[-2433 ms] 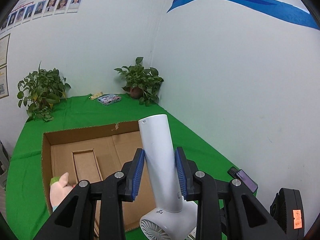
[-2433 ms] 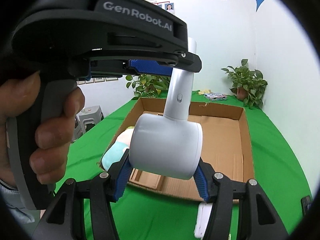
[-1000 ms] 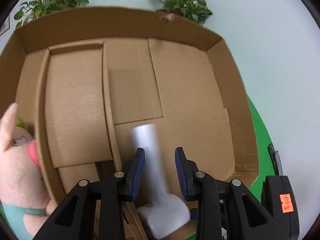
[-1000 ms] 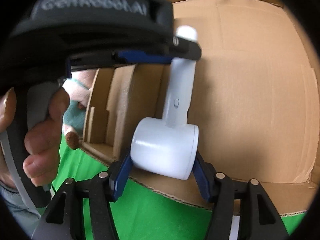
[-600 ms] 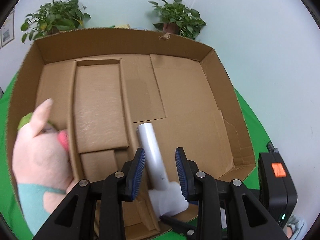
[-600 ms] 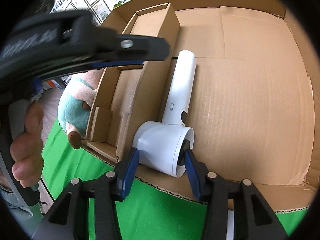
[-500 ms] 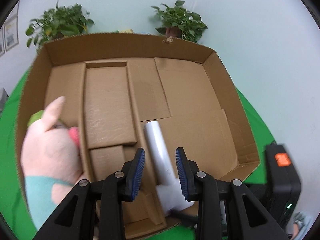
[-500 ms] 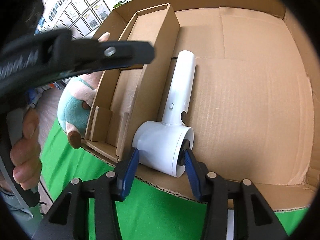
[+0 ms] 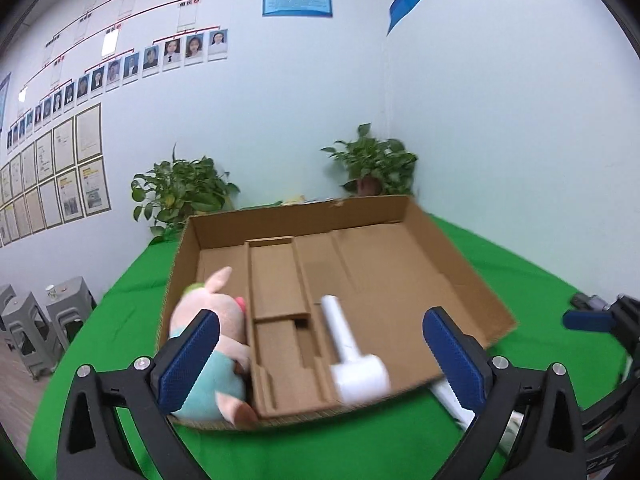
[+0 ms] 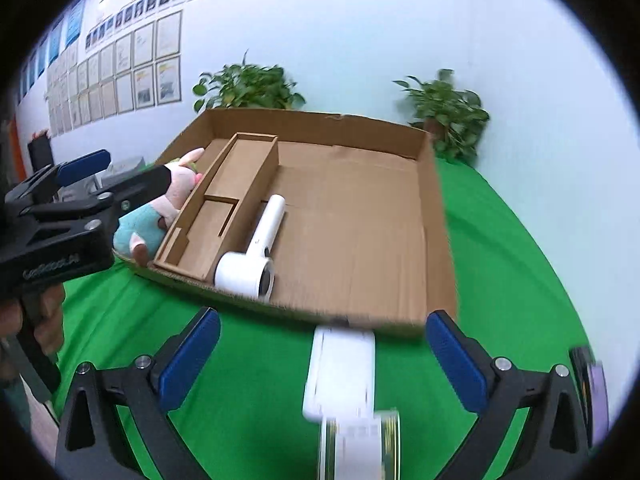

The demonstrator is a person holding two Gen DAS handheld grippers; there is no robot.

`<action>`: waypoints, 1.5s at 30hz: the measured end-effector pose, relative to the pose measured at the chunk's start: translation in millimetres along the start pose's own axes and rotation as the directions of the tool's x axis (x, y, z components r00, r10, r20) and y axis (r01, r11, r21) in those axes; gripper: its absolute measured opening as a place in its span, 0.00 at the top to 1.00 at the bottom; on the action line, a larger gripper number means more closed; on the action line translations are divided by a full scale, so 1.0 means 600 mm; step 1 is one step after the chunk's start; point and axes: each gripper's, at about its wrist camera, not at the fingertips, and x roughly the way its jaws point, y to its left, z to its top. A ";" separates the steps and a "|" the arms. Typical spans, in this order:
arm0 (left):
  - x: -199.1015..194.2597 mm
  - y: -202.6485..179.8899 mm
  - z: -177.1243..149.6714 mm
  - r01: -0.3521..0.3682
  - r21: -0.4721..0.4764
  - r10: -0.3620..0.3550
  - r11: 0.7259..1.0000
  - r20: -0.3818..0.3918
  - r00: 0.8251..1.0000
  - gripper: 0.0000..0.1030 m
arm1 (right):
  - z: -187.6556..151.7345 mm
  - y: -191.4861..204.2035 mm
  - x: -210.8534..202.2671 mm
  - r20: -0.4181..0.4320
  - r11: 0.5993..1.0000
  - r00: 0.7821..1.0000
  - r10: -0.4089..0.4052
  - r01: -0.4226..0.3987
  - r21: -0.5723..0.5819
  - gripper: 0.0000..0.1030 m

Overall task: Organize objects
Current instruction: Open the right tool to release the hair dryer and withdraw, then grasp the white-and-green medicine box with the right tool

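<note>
A white hair dryer lies flat in the open cardboard box, head at the near wall; it also shows in the right wrist view. A pink plush pig lies in the box's left compartment. My left gripper is open and empty, held back above the box's near edge. My right gripper is open and empty over the green cloth in front of the box. A flat white device lies on the cloth between the right gripper's fingers.
The box has a raised cardboard divider left of the dryer. Two potted plants stand behind the box by the walls. A dark phone lies on the cloth at the right. Grey stools stand off the table's left.
Both grippers held the hair dryer, lowered it into the box and opened. Both have since pulled back and up, leaving the dryer lying in the box.
</note>
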 end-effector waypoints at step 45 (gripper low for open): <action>-0.056 -0.053 -0.084 0.111 -0.189 -0.144 0.976 -0.173 0.974 0.00 | -0.086 -0.005 -0.050 -0.023 0.995 0.995 0.097 -0.096 0.037 0.01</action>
